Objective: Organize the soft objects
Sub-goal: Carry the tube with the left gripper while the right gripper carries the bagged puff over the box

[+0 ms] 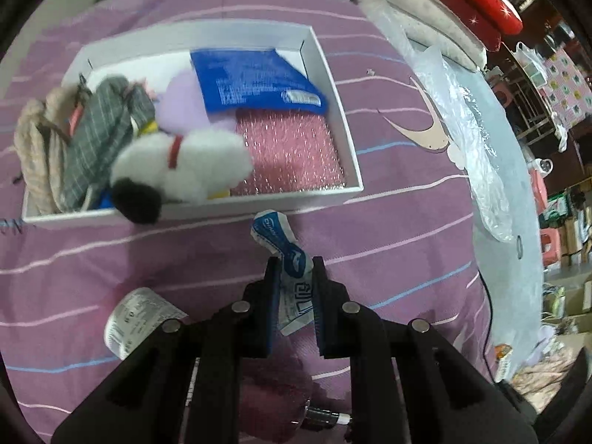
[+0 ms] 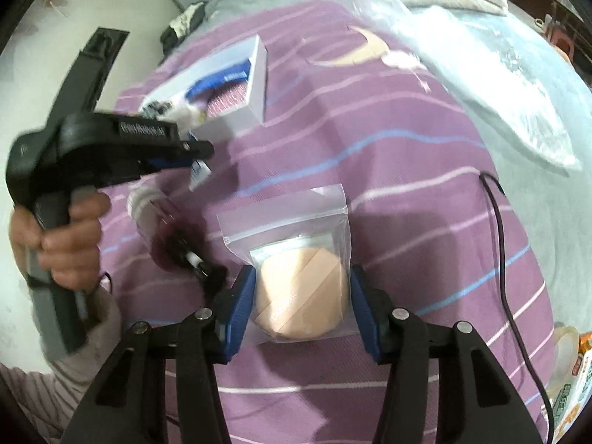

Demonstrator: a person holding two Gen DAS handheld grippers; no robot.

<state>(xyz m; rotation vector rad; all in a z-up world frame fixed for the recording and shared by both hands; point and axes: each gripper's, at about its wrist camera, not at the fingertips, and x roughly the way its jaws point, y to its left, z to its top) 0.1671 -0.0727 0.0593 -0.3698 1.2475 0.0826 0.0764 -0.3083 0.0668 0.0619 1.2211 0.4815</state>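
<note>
**Two packets in hand, box next**

Your left gripper (image 1: pixel 295 277) is clamped on the blue-and-white sachet (image 1: pixel 286 259), centre-bottom of the left wrist view; the white box (image 1: pixel 333 85) sits upper left, already crowded w/ the plush dog (image 1: pixel 185 170) and blue pack (image 1: pixel 255 81). Your right gripper (image 2: pixel 301 296) has its pads pressed on both sides of the bagged puff (image 2: pixel 303 292), lower centre of the right wrist view; grip looks light, so keep it level; aim both for the free pink corner (image 1: pixel 296 148), approx. mid-frame; release low, one at a time.
</note>
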